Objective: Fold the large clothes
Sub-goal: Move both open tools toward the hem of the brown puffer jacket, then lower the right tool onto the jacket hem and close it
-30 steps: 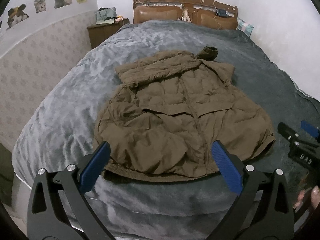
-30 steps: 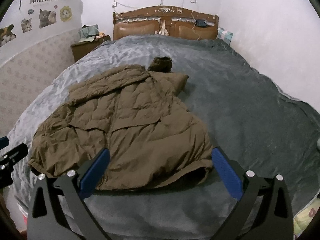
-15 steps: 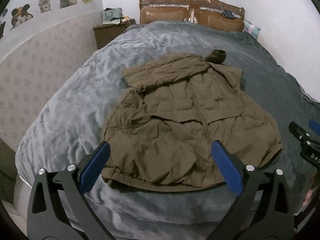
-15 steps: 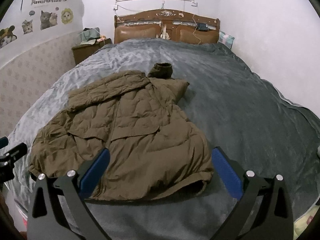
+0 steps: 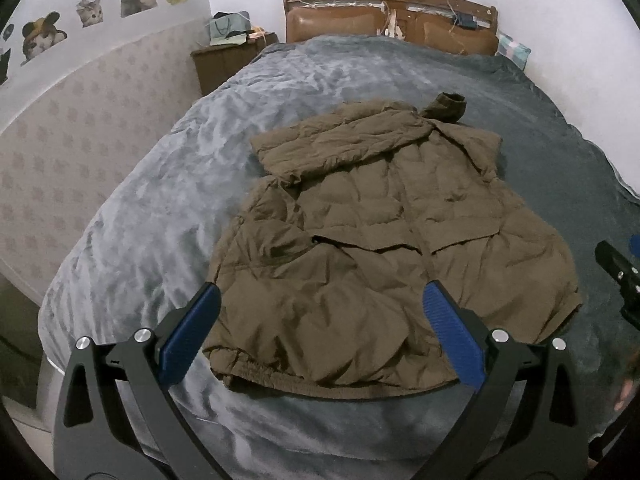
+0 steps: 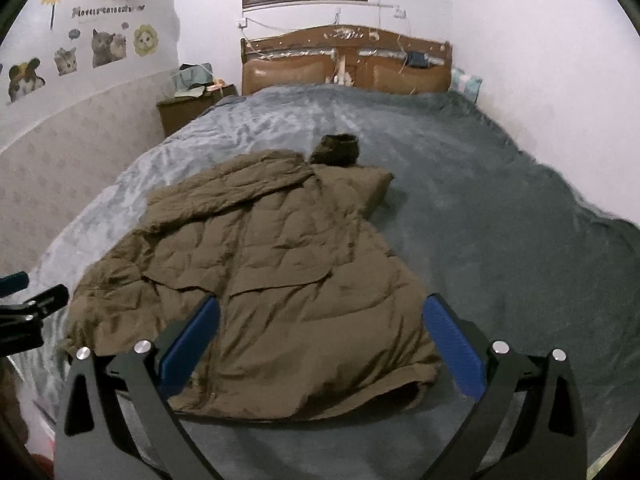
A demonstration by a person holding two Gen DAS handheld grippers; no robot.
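Note:
A brown quilted jacket [image 5: 380,240] lies flat on the grey bedspread [image 5: 160,208], sleeves folded across the chest, hem toward me. One knit cuff [image 5: 448,106] sticks out at the collar end. My left gripper [image 5: 320,328] is open and empty, hovering above the hem's left half. My right gripper [image 6: 320,332] is open and empty, above the right part of the jacket [image 6: 280,272] near the hem. The right gripper's edge also shows at the far right of the left wrist view [image 5: 620,276].
A wooden headboard [image 6: 344,60] stands at the far end of the bed. A nightstand [image 5: 228,60] with a bag sits at the back left. A papered wall [image 5: 60,152] runs close along the left side. A white wall [image 6: 560,100] lies to the right.
Both grippers have shifted forward over the jacket's hem, and the left view has swung leftward. Both stay open. The jacket has not moved.

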